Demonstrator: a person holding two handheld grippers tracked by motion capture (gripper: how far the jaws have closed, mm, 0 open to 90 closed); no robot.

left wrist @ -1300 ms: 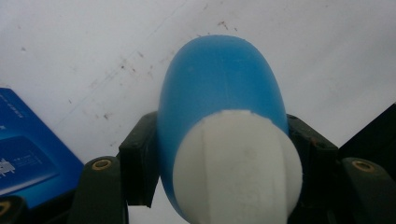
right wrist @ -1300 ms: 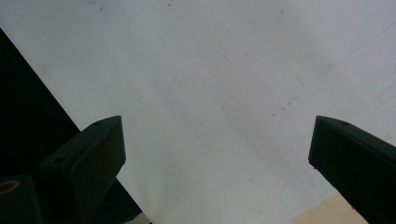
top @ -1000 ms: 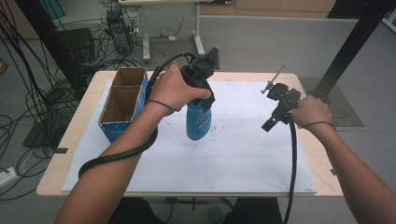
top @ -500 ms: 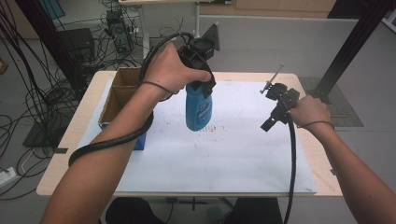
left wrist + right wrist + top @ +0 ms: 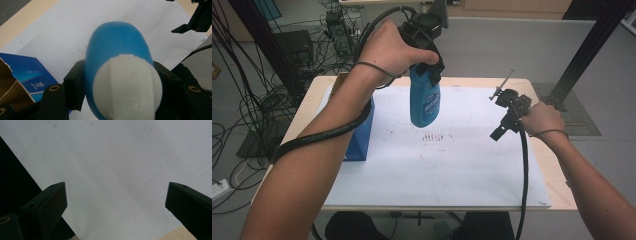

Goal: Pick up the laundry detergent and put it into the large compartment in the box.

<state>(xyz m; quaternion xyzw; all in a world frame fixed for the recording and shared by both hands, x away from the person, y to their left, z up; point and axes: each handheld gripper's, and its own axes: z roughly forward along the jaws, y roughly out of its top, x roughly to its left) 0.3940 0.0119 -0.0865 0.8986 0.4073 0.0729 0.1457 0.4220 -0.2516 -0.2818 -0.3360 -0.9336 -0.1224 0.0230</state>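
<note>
Your left tongs [image 5: 424, 62] are pinching the blue bottle [image 5: 424, 102] just below its white cap [image 5: 128, 86], one jaw on each side, and the bottle hangs upright in the air over the white sheet [image 5: 452, 170], well clear of it. Your right tongs [image 5: 504, 117] are spread wide with nothing between them, resting low at the sheet's right side.

Keep the grip square on the neck so the bottle does not swing or slip; I judge the hold sound, since the cap's shoulder sits above the jaws. Carry it level, and mind the open blue box [image 5: 359, 135] at the left edge of the counter [image 5: 557, 192].

The sheet covers most of the wooden counter and bears faint marks near its middle. Beyond lie a grey floor, tangled cables [image 5: 257, 100] at left and a dark post [image 5: 589, 47] at right.
</note>
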